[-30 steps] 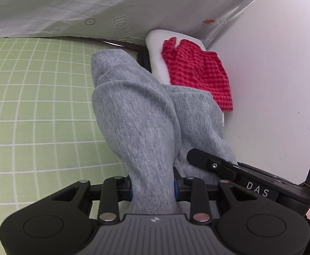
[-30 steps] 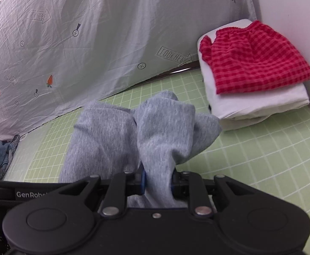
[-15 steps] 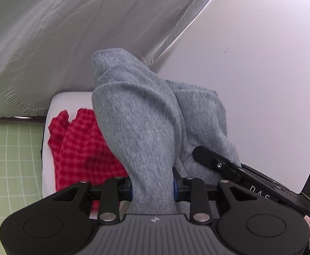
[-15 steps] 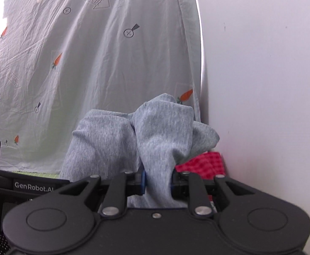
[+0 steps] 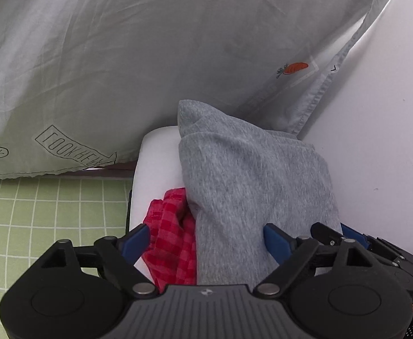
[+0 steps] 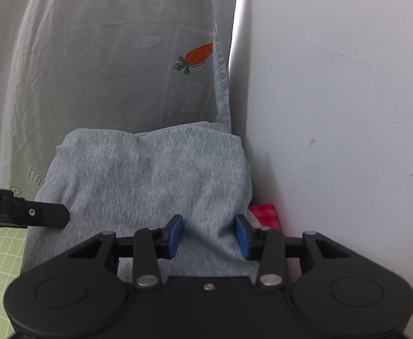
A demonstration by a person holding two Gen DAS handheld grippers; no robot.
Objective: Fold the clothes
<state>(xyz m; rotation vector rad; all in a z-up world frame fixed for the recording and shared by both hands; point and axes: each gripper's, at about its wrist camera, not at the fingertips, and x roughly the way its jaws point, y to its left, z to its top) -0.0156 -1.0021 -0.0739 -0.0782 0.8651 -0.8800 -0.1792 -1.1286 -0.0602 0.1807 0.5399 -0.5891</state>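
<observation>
A folded grey garment (image 5: 251,186) lies on top of a red checked garment (image 5: 172,234), which rests on a white folded stack (image 5: 155,163) in the corner. My left gripper (image 5: 206,240) is open, its blue pads on either side of the grey and red cloth. My right gripper (image 6: 209,236) is open too, with the grey garment (image 6: 149,180) lying between and beyond its pads. A corner of the red garment (image 6: 264,212) shows beside the wall. The right gripper's tip also shows in the left wrist view (image 5: 336,233).
A grey printed sheet (image 5: 121,56) hangs behind the stack. A white wall (image 6: 333,113) stands close on the right. The green grid mat (image 5: 36,212) lies to the left. The left gripper's finger (image 6: 31,212) shows at the left of the right wrist view.
Both grippers carried the grey garment over to the stack, set it down on the red garment and opened, letting go of it.
</observation>
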